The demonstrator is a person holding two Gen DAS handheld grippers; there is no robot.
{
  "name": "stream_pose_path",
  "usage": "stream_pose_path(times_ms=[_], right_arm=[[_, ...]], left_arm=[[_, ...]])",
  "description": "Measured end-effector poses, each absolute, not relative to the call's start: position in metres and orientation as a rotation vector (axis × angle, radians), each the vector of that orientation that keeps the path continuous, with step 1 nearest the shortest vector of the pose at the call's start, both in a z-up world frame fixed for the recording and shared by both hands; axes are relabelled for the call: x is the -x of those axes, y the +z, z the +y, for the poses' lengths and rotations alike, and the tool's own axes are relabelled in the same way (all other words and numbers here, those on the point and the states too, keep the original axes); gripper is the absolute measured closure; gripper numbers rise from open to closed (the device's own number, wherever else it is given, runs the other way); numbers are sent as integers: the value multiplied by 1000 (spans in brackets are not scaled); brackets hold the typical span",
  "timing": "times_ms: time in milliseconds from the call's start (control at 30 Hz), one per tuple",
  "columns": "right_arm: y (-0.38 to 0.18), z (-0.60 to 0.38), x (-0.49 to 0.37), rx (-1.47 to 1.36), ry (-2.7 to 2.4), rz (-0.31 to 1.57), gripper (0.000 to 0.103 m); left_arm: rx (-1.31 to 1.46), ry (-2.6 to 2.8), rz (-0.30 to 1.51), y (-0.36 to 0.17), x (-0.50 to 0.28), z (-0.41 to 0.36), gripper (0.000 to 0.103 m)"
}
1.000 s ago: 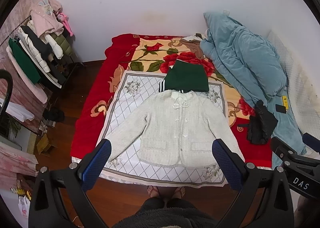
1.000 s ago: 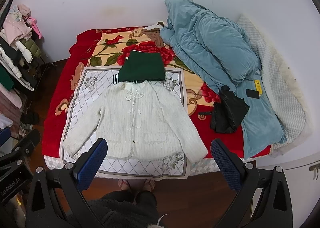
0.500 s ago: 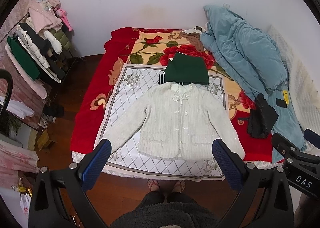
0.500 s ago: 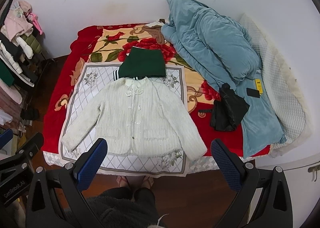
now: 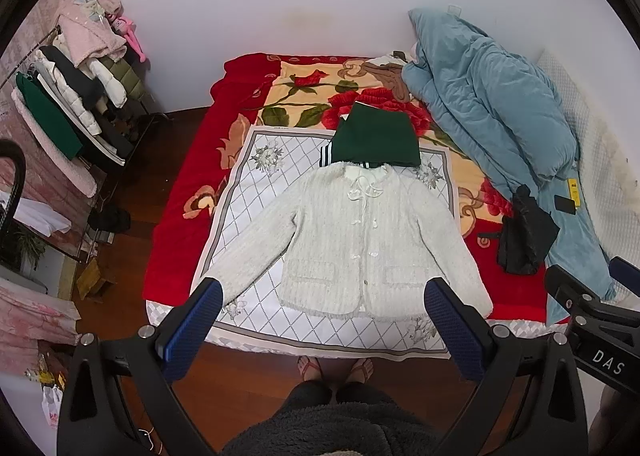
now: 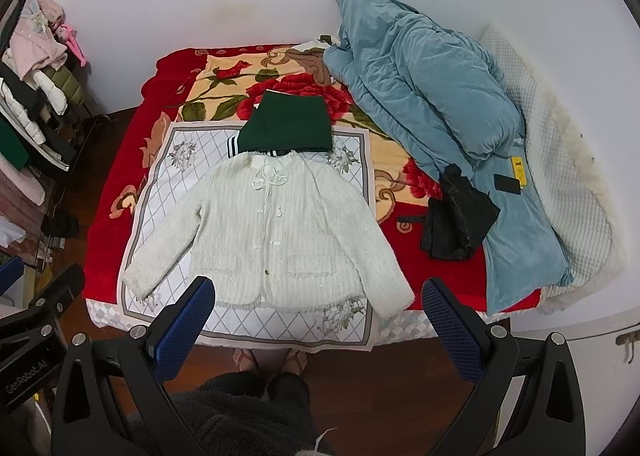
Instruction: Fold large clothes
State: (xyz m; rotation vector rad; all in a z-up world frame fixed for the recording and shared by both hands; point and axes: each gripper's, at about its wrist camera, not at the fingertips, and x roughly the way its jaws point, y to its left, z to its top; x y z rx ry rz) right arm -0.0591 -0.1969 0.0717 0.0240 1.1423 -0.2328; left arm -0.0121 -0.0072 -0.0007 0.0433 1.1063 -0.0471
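A white fuzzy cardigan [image 5: 352, 240] lies flat, front up, sleeves spread, on a white diamond-patterned cloth [image 5: 256, 175] on the bed; it also shows in the right wrist view [image 6: 276, 232]. A folded dark green garment [image 5: 376, 135] lies just beyond its collar, also seen from the right [image 6: 290, 121]. My left gripper [image 5: 322, 308] is open and empty, held high above the bed's near edge. My right gripper [image 6: 318, 306] is open and empty, likewise high above the near edge.
A red rose blanket [image 5: 180, 191] covers the bed. A blue quilt [image 6: 432, 87] and a black garment [image 6: 456, 215] lie on the right side. A loaded clothes rack [image 5: 72, 95] stands left. Wooden floor and the person's feet [image 5: 336, 368] are below.
Both grippers have drawn back and up from the bed, so the cardigan and bed look smaller and farther. The jaws stay open. The clothes have not moved.
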Motion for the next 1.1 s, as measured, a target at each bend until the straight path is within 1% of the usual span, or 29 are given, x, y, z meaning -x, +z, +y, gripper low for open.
stream_pose_path(times_ms=[1100], right_arm=[[78,-193,61,-18,-237,1152,0]], left_arm=[[-46,-58,1114,1,6,-11,0]])
